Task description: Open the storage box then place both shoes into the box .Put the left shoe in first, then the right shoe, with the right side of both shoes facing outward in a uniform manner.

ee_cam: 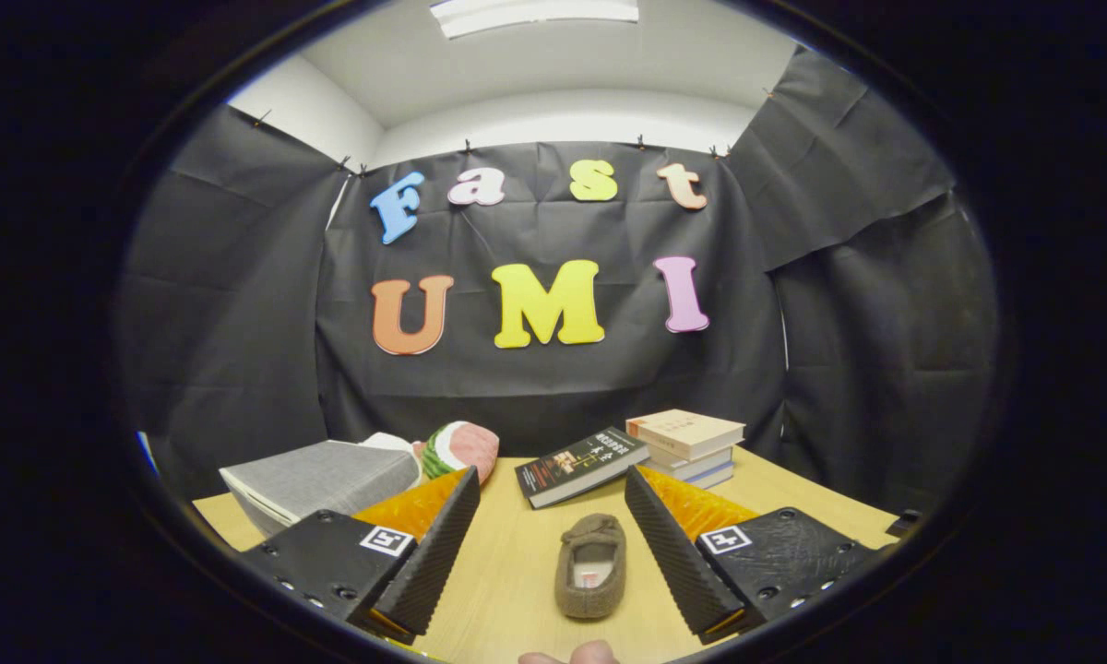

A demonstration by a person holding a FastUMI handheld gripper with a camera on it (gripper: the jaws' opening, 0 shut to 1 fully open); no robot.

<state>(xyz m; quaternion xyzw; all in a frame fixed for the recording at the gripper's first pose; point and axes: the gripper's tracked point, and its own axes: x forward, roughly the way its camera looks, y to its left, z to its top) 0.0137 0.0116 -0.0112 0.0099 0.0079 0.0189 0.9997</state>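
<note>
Slipper [591, 564] lies on the counter [507, 572] between the wide-open jaws of the gripper [553, 553], which hold nothing; its toe points away and its opening faces up. The grey storage box [318, 481] sits beyond the left finger, apparently with its lid down. Beside it are a watermelon-patterned cushion [459, 449], a dark book [579, 465] and a stack of books [685, 444]. Since the box looks shut, opening it should probably come first: swing left, catch the lid's edge squarely, and lift without dragging the box.
</note>
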